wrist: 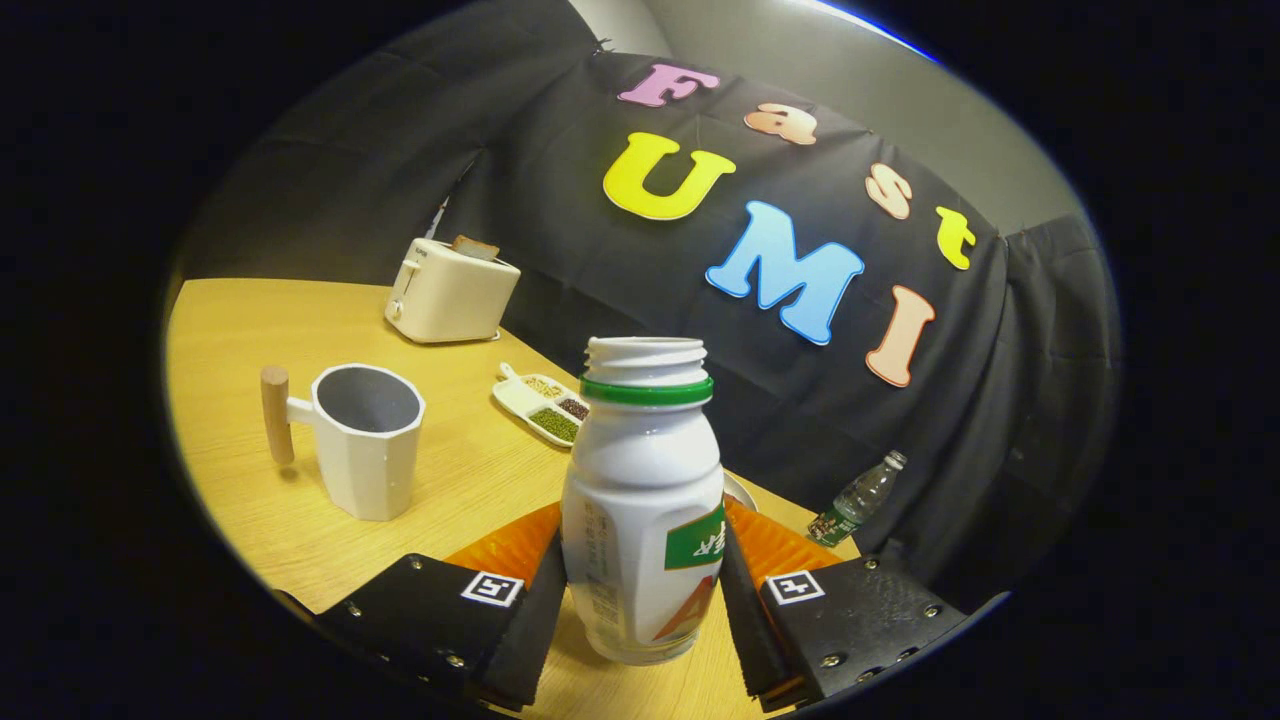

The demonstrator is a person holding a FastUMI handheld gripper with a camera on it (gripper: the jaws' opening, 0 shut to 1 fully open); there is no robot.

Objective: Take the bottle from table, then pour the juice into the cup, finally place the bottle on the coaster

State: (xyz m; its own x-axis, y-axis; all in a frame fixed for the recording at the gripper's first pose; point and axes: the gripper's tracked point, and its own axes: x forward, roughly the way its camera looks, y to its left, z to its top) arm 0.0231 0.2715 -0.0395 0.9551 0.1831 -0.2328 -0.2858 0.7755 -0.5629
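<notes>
Pinching the uncapped bottle (643,500), the hand-held gripper (643,600) hides most of the orange coaster (510,545).

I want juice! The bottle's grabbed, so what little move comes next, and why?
Probably carry the bottle over toward the cup. The hand-held gripper seems shut on the bottle, its cap is off, and the cup stands upright beyond the fingers, apart from the bottle.

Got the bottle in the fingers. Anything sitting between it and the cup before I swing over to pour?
Nothing visible does. The bottle, cap off, sits gripped between both fingers, and bare table lies between it and the white cup. The toaster and snack tray sit farther back.
</notes>
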